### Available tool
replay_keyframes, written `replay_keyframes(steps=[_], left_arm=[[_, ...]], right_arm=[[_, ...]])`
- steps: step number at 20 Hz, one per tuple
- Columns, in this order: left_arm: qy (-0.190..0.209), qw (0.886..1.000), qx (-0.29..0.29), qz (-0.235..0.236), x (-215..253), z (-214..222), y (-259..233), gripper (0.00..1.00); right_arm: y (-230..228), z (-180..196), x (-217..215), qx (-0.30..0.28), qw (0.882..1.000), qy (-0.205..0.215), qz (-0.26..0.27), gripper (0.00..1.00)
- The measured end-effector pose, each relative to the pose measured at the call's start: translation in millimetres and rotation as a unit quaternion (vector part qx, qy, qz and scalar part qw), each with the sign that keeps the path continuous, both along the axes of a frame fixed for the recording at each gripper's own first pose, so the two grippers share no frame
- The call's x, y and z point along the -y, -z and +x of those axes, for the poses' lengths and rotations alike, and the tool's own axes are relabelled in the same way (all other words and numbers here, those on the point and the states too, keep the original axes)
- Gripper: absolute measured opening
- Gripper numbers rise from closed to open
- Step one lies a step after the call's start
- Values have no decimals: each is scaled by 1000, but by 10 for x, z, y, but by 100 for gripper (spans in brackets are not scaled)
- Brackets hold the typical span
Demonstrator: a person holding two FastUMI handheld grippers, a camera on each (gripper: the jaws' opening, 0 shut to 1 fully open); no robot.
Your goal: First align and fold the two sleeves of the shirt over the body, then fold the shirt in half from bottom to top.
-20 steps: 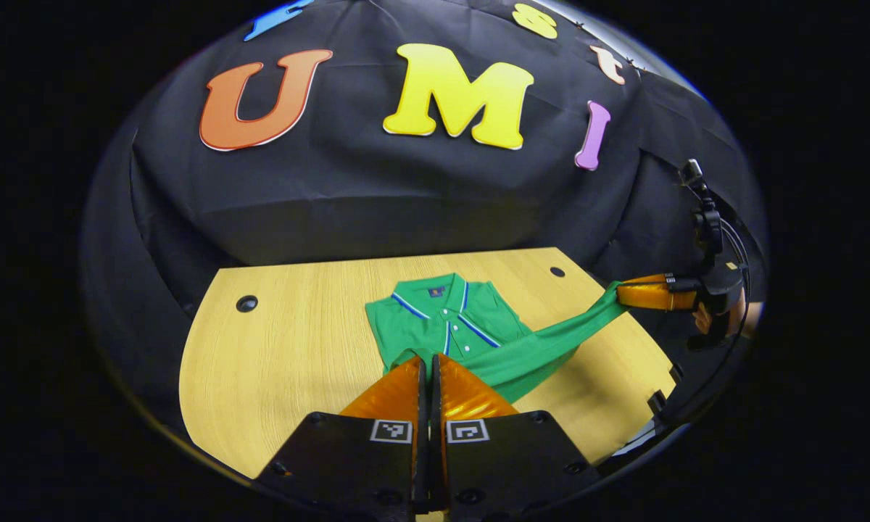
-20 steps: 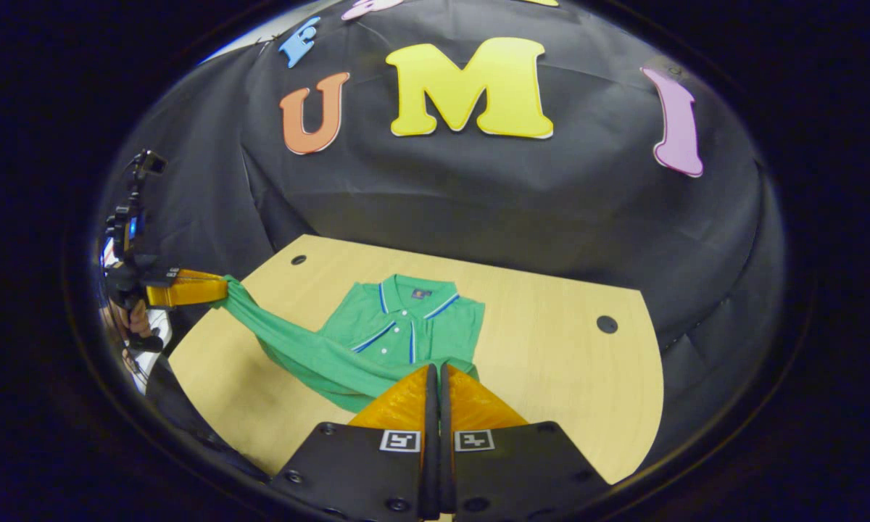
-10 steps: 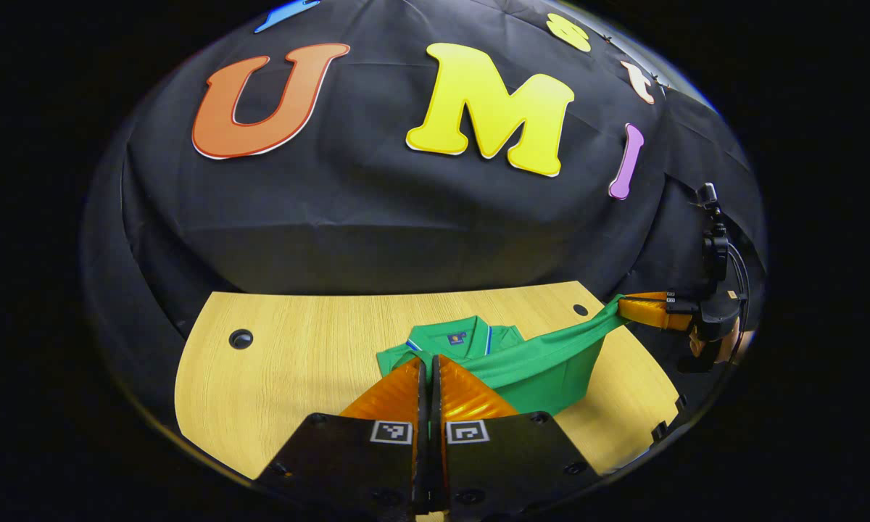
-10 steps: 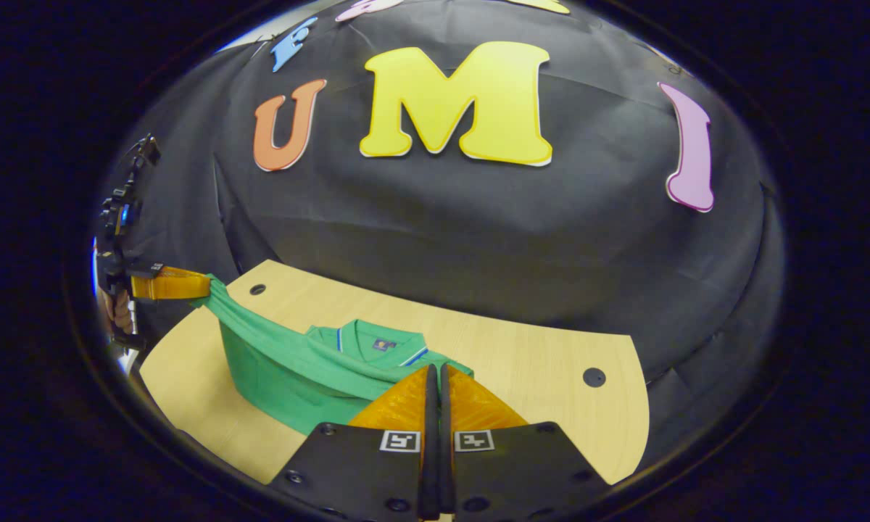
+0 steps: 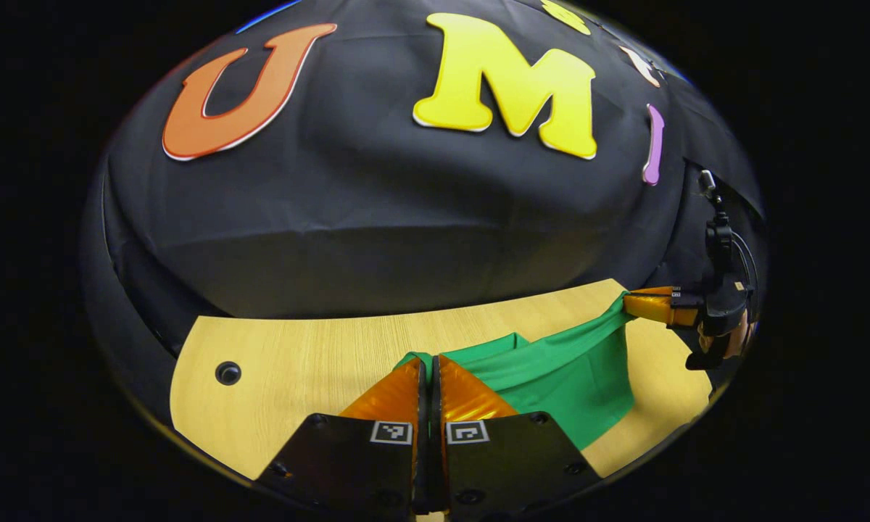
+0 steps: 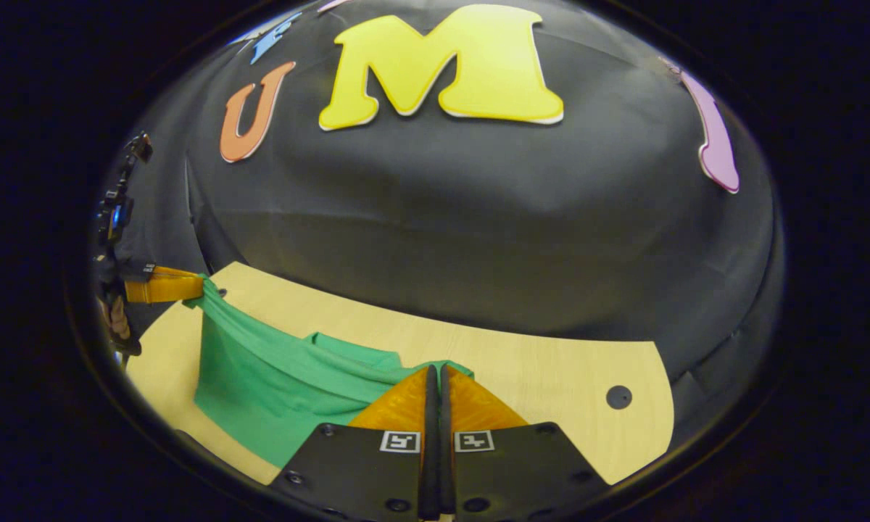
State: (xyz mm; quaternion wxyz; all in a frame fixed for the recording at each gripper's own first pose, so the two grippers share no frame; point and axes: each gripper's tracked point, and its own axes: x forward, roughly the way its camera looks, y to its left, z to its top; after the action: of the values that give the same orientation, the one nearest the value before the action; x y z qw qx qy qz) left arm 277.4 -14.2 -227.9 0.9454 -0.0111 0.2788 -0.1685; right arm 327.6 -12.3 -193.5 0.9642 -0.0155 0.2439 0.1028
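Both hand-held grippers, left (image 5: 429, 362) and right (image 6: 435, 371), pinch the shirt (image 5: 551, 377) hem shut, lifted taut above the surface (image 5: 312, 348). Sleeves look folded; the bottom-to-top fold is midway, toward 12 o'clock, not yet laid.

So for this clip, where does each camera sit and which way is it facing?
Left gripper view: rides on the left gripper, looking along its closed fingers over the green shirt and wooden table to the booth wall; the right gripper and a hand show far right.
Right gripper view: rides on the right gripper, facing the same wall; the left gripper shows far left.
Shared: shirt, table, each gripper holding a shirt edge.
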Motion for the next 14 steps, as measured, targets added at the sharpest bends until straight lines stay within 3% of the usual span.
replay_keyframes(steps=[8, 10, 11, 13, 14], left_arm=[[-36, 999, -23, 11, -13, 365, 772, 4], [-46, 999, -26, 8, -8, 407, 876, 6], [-59, 998, -25, 16, -51, 425, 909, 12], [-78, 996, -34, 31, -133, 357, 952, 22], [-83, 995, -35, 37, -164, 317, 909, 37]], right_arm=[[661, 362, -37, -9, 999, -4, -48, 5], [737, 418, -52, -7, 998, 1, -56, 3], [756, 439, -64, -4, 998, 3, -56, 5], [759, 427, -12, -5, 998, 14, -68, 17], [689, 423, 0, 9, 997, 22, -69, 42]])
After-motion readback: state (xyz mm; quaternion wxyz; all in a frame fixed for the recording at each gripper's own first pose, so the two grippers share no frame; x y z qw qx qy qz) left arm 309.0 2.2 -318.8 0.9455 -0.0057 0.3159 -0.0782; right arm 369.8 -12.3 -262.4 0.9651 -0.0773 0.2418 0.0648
